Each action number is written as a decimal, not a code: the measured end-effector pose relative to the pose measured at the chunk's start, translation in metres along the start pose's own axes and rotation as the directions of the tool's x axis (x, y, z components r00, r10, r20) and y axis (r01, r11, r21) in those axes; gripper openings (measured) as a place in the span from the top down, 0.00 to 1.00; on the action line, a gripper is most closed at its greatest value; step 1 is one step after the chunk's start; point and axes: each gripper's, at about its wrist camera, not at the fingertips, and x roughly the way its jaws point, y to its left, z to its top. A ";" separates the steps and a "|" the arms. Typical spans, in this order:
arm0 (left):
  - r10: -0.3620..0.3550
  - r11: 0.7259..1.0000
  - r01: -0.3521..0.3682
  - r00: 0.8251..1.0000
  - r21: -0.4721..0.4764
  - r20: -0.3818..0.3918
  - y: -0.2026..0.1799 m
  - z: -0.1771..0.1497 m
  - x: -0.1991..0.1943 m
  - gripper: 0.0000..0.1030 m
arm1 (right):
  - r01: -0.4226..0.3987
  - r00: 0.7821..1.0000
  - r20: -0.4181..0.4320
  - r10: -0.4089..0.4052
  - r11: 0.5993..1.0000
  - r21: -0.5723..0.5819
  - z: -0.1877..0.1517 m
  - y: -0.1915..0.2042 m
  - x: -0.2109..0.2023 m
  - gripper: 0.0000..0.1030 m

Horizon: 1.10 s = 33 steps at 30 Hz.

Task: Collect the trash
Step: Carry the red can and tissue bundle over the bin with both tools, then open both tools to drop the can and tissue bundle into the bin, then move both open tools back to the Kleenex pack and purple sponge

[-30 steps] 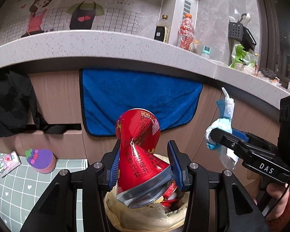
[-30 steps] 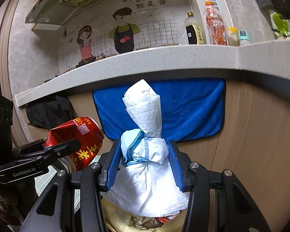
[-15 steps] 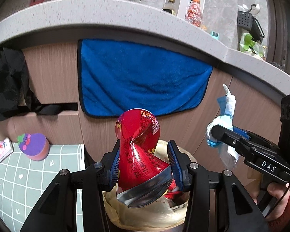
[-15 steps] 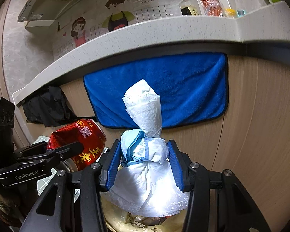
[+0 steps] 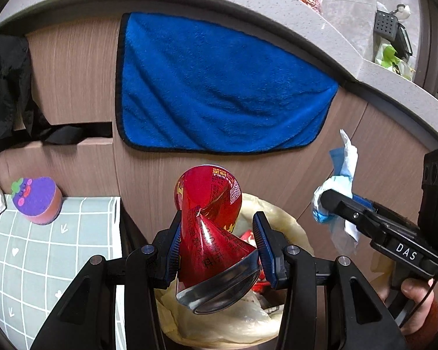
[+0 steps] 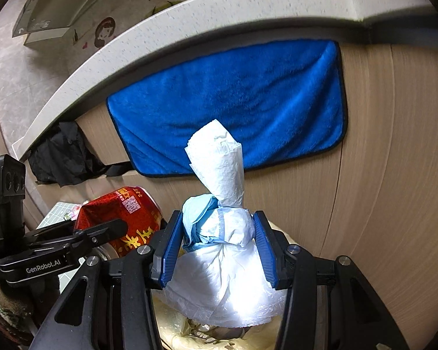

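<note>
A crushed red can (image 5: 210,227) sat pinched between the left gripper's (image 5: 219,243) fingers, above the yellowish bin bag (image 5: 248,323). Beside it, the right gripper's (image 6: 217,246) fingers clamped a white and blue wad of tissue (image 6: 222,233). A blue towel (image 5: 216,87) hung behind.

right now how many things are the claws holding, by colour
red: 1, the crushed can pinched in the left claw
white and light blue: 1, the knotted plastic bag pinched in the right claw
total: 2, both above the open bin bag
</note>
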 end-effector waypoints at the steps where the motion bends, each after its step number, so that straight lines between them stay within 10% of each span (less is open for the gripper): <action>1: -0.010 1.000 0.010 1.000 -0.003 -0.005 0.002 0.000 0.002 0.55 | -0.001 1.000 -0.004 0.001 1.000 0.002 0.000 -0.001 0.002 0.56; 4: -0.085 0.996 0.085 0.996 -0.020 -0.021 0.007 0.001 0.010 0.52 | -0.016 1.000 -0.016 0.016 1.000 0.013 -0.002 -0.003 0.009 0.53; 7: -0.124 0.992 0.124 0.992 0.000 -0.022 0.009 0.000 0.017 0.27 | -0.017 0.997 -0.076 0.020 0.999 0.046 -0.005 -0.010 0.026 0.49; 12: -0.119 0.991 0.117 0.992 -0.066 -0.032 0.028 0.004 0.012 0.26 | -0.007 0.996 -0.092 0.015 0.996 0.087 -0.012 -0.017 0.031 0.45; 22: 0.064 0.988 -0.059 0.997 -0.143 0.032 0.108 -0.001 -0.047 0.26 | 0.018 0.998 -0.058 -0.019 1.000 -0.013 -0.007 0.022 0.015 0.45; 33: 0.248 0.931 -0.226 0.968 -0.286 0.044 0.257 -0.031 -0.109 0.26 | -0.131 0.990 -0.066 0.123 0.983 -0.127 -0.006 0.121 0.038 0.45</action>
